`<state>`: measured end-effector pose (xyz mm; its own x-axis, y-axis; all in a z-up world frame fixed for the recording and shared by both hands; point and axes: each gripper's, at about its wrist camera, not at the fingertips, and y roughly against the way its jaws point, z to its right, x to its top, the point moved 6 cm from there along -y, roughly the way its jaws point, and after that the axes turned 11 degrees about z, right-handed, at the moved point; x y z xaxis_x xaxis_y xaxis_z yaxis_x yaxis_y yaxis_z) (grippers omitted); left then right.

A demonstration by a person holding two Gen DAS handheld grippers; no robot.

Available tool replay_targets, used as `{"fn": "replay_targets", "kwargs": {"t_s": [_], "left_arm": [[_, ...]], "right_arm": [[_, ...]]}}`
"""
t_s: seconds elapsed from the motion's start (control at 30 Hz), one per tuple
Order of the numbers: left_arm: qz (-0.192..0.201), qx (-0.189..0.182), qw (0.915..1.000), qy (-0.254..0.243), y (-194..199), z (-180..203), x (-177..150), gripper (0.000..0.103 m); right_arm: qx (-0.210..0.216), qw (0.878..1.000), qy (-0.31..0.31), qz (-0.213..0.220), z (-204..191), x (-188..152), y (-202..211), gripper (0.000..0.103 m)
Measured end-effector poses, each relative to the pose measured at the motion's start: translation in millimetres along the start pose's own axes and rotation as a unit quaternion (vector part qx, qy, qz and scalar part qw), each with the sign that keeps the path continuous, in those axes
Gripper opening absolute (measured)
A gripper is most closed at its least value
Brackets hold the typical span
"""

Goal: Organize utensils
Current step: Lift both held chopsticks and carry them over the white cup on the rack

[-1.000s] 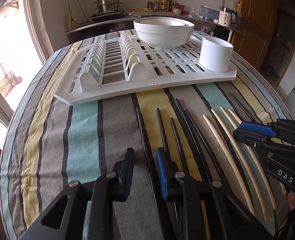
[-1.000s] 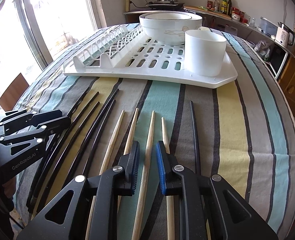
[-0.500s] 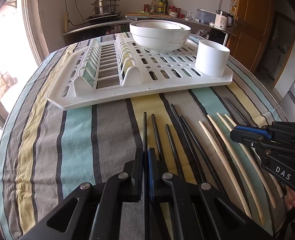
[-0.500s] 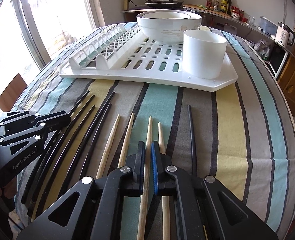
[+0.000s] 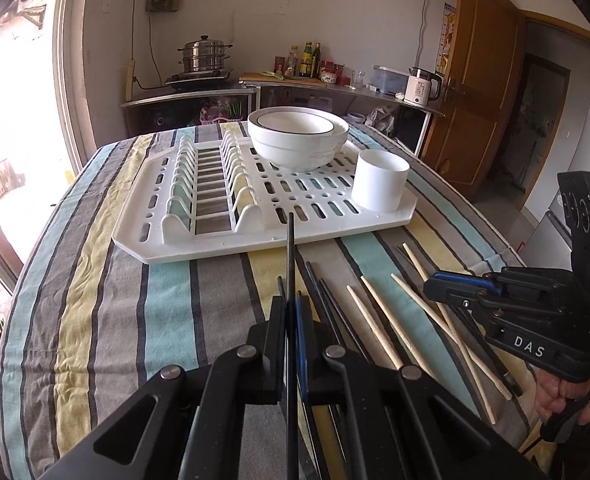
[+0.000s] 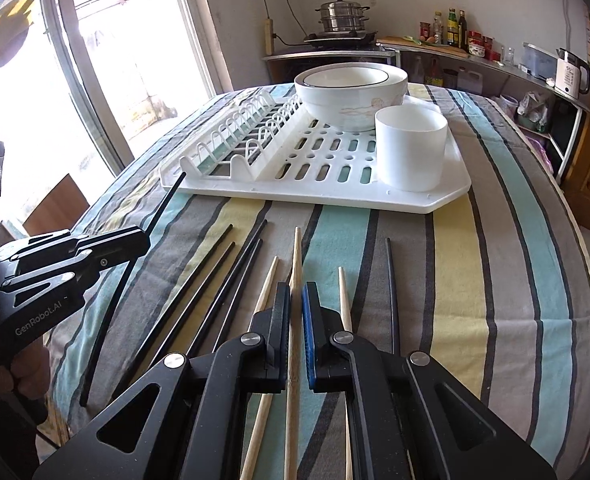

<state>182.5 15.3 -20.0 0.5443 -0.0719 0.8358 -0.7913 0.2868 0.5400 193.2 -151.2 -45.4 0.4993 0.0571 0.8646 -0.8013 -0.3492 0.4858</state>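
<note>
Grasping chopsticks, near ends hidden: left fingers [image 5: 291, 312] black [image 5: 291, 256], right fingers [image 6: 295, 300] wooden [image 6: 296, 256].

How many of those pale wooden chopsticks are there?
4. One held chopstick is pinched in the right hand-held gripper. Three loose chopsticks lie side by side on the striped tablecloth, left of it. More could be hidden under the grippers.
</note>
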Motion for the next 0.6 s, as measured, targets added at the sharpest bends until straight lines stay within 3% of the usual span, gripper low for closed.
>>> {"fn": "replay_targets", "kwargs": {"t_s": [0.6], "left_arm": [[0.082, -0.013, 0.9965, 0.008, 67.3, 4.8, 58.9, 0.005]], "right_arm": [[0.017, 0.997, 0.000, 0.081, -3.7, 43.0, 52.9, 0.006]]}}
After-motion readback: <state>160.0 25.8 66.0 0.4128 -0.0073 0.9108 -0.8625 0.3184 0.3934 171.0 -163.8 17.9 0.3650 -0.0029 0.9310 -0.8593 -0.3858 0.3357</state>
